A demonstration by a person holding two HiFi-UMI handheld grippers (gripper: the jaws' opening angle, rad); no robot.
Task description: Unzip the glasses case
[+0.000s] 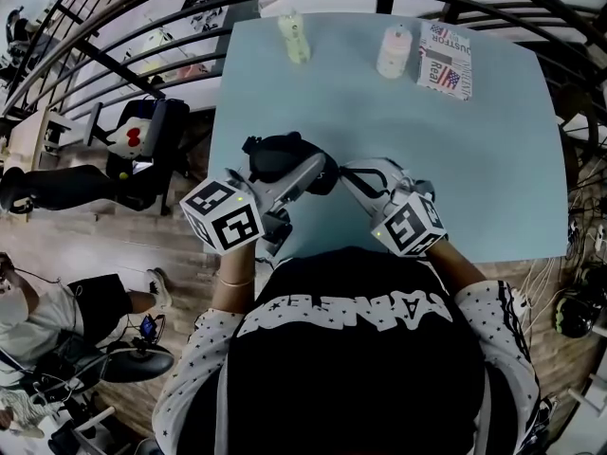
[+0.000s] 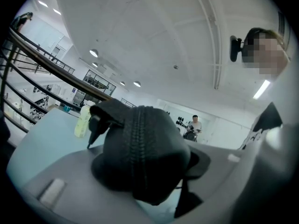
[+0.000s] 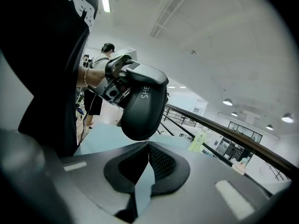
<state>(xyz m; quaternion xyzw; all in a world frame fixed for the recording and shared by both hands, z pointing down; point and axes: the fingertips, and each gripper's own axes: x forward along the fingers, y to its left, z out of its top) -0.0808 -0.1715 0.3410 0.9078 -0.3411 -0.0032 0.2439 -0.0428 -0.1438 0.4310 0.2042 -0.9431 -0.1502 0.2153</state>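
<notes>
Head view: the left claw point(image 1: 305, 172) clamps the glasses case point(image 1: 277, 154) over the worktop point(image 1: 474, 159) to steady it, and the right claw point(image 1: 343, 174) meets its end.
Left gripper view: the case is wedged between the jaws, zip point(image 2: 138, 143) facing back, claw near level.
Right gripper view: jaws pinched together, tips against the case, likely after the zip's tab, which I cannot see. The claw tilts slightly down.

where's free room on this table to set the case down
The widest bare patch is the right half of the table, between the printed packet and the right gripper. The middle, below the yellow-green bottle and white bottle, is bare too. Crowded: the far edge with those three, and the near edge where the left gripper holds the glasses case.
</notes>
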